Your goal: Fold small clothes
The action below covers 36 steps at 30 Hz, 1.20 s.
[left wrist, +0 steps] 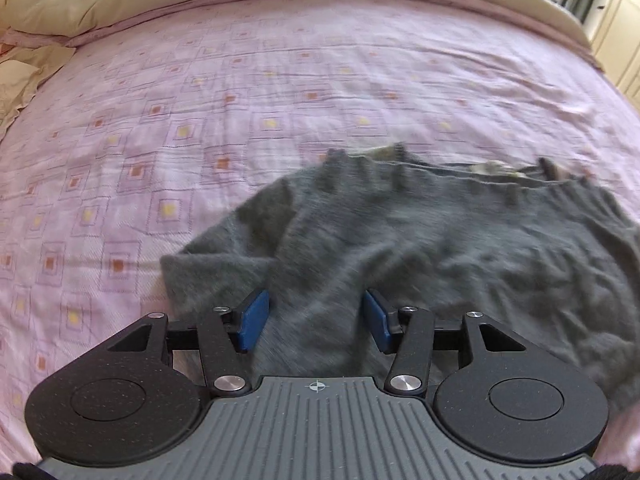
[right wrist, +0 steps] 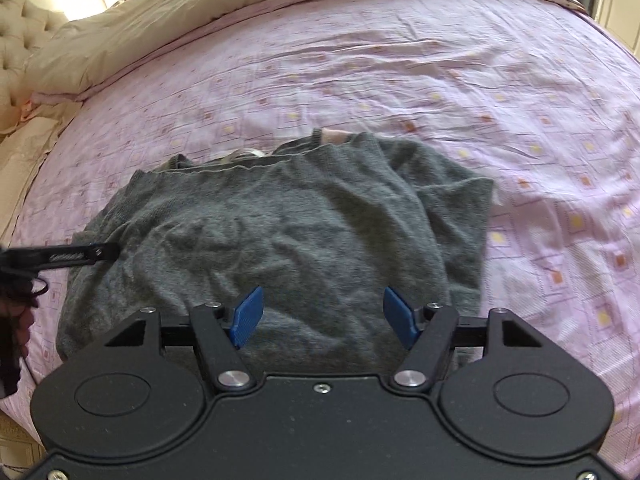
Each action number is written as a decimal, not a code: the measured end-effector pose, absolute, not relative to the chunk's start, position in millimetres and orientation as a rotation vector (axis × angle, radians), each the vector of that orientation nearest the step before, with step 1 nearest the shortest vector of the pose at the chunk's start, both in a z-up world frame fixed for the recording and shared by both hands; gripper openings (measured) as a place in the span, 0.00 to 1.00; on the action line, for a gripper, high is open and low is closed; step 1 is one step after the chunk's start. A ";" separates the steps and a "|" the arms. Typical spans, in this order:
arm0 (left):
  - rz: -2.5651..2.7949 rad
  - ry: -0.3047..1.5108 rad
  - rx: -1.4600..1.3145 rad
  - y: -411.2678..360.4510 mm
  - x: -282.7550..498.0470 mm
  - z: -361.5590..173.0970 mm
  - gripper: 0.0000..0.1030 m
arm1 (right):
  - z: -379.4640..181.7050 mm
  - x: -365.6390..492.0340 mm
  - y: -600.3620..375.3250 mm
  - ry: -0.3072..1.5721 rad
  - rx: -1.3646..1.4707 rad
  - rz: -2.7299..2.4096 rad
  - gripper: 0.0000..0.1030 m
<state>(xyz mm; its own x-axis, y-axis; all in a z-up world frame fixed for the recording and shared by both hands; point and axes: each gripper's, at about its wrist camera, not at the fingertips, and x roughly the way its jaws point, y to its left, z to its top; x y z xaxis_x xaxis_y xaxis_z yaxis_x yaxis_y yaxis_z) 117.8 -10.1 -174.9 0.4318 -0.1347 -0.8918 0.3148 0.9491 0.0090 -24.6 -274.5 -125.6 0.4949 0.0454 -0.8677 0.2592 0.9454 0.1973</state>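
With both jaws spread and empty, the left hand-held gripper (left wrist: 316, 322) and right hand-held gripper (right wrist: 322, 318) should each pinch a near corner of the rumpled grey sweater (right wrist: 280, 236), mid-frame on the pink bed sheet (right wrist: 440, 80), and lift evenly.

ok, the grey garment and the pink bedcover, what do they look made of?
Grey garment: looks like a soft knit, wool or similar; fuzzy matte nap, ribbed edge, limp creases. Fibre unclear.
Pink bedcover: looks like thin woven cotton or a blend; flat matte surface, fine wrinkles, printed squares. Both grippers hover open above the garment.
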 end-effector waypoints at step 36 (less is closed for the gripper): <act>-0.255 1.119 0.124 2.8 143.2 -191.5 1.00 | -139.0 45.9 -289.8 1.073 0.234 -0.323 0.99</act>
